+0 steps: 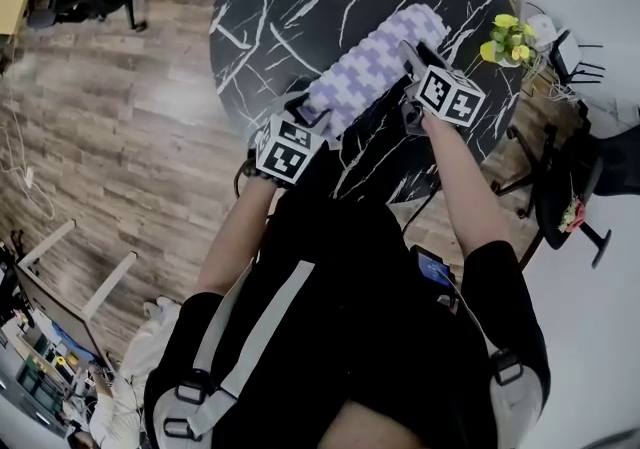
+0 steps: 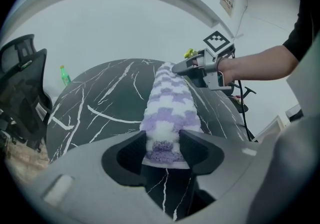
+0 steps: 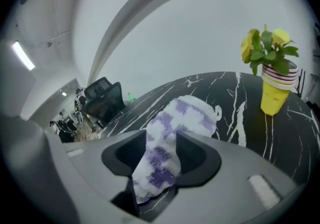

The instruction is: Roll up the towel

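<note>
A purple-and-white checked towel (image 1: 375,62) lies as a long roll on the round black marble table (image 1: 290,7). My left gripper (image 1: 308,117) is shut on the roll's near end, and in the left gripper view both pads squeeze the towel (image 2: 170,111) at my left gripper (image 2: 162,143). My right gripper (image 1: 412,59) grips the roll further along its right side. In the right gripper view a fold of the towel (image 3: 192,113) is pinched between the jaws of my right gripper (image 3: 161,155). The right gripper (image 2: 186,67) also shows in the left gripper view, beside the roll's far part.
A yellow striped pot of yellow flowers (image 1: 510,39) (image 3: 276,86) stands near the table's right edge. A black office chair (image 2: 20,88) and a green bottle (image 2: 64,75) are off the table's left side. More chairs (image 1: 570,167) stand to the right on the wooden floor.
</note>
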